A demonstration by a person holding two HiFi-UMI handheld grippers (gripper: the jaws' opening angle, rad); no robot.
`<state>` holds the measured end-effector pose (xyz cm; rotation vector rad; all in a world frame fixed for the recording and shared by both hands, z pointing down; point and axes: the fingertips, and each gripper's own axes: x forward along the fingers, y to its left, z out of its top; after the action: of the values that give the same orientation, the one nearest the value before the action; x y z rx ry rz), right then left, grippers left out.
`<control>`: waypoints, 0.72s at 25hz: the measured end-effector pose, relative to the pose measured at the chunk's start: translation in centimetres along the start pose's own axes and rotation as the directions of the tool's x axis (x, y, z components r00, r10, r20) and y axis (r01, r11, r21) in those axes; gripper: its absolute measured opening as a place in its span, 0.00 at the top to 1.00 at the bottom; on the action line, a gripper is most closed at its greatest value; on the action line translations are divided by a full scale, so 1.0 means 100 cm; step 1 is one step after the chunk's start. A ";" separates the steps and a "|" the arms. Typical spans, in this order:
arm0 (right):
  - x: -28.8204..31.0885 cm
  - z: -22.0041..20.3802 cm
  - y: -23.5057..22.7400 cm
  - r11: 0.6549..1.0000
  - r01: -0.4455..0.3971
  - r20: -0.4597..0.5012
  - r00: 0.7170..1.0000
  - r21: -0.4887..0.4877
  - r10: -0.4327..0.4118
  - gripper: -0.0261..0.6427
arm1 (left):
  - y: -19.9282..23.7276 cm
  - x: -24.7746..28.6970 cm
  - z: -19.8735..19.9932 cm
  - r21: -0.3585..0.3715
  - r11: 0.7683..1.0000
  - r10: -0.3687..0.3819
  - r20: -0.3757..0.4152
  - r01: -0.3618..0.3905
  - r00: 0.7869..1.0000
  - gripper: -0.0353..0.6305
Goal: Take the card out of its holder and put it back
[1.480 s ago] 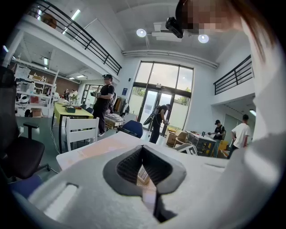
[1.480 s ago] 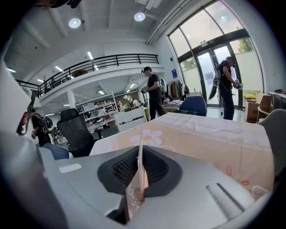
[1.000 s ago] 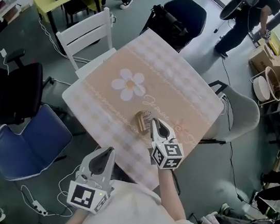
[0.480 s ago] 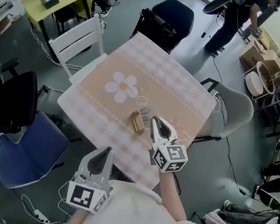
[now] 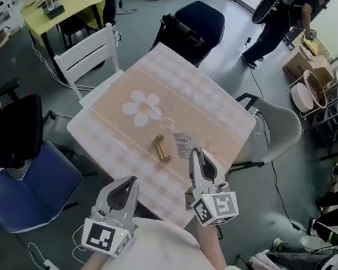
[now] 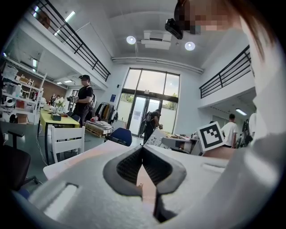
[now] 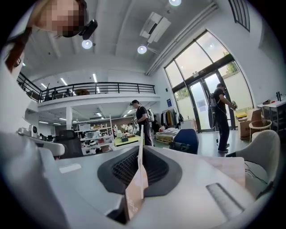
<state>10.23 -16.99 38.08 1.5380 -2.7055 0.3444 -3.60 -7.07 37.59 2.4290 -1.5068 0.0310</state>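
Observation:
A small wooden card holder (image 5: 161,148) lies on the flowered tablecloth (image 5: 180,101), right of the middle. A white printed card (image 5: 183,145) hangs in the air just right of the holder, free of it. My right gripper (image 5: 195,155) is shut on that card. In the right gripper view the card (image 7: 140,154) shows edge-on, pinched between the ribbed pads. My left gripper (image 5: 125,185) hovers at the table's near edge, shut with nothing in it. Its tips meet (image 6: 142,148) in the left gripper view, where the right gripper's marker cube (image 6: 210,135) also shows.
Chairs ring the table: a white one (image 5: 86,56) at the far left, a blue one (image 5: 33,183) at the near left, a black one (image 5: 195,25) behind, a grey one (image 5: 279,132) at the right. A yellow table (image 5: 60,2) and a person (image 5: 281,19) are farther off.
My right gripper has risen and drawn back to the right with the card, pulling it out of the wooden holder. The holder stays on the cloth. The left gripper has barely moved.

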 end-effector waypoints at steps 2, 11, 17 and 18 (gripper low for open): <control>-0.010 0.006 0.003 1.000 0.010 0.016 1.000 -0.007 -0.010 0.94 | 0.000 -0.001 0.001 0.005 1.000 -0.001 0.004 0.001 1.000 0.95; -0.062 0.010 0.006 0.999 0.045 0.030 0.999 -0.020 -0.044 0.94 | -0.002 -0.009 0.008 0.082 0.997 0.003 0.023 -0.004 1.000 0.95; -0.092 0.001 0.003 0.997 0.083 0.026 0.996 0.000 -0.083 0.94 | -0.003 -0.012 0.007 0.076 0.997 0.001 0.025 -0.003 1.000 0.95; -0.096 -0.001 0.004 0.996 0.090 0.023 0.996 0.008 -0.091 0.94 | -0.004 -0.013 0.006 0.071 0.997 0.000 0.026 -0.002 1.000 0.95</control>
<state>14.88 -8.64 36.96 1.6700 -2.6429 0.3360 -3.92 -5.91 36.68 2.4929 -1.5434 0.0550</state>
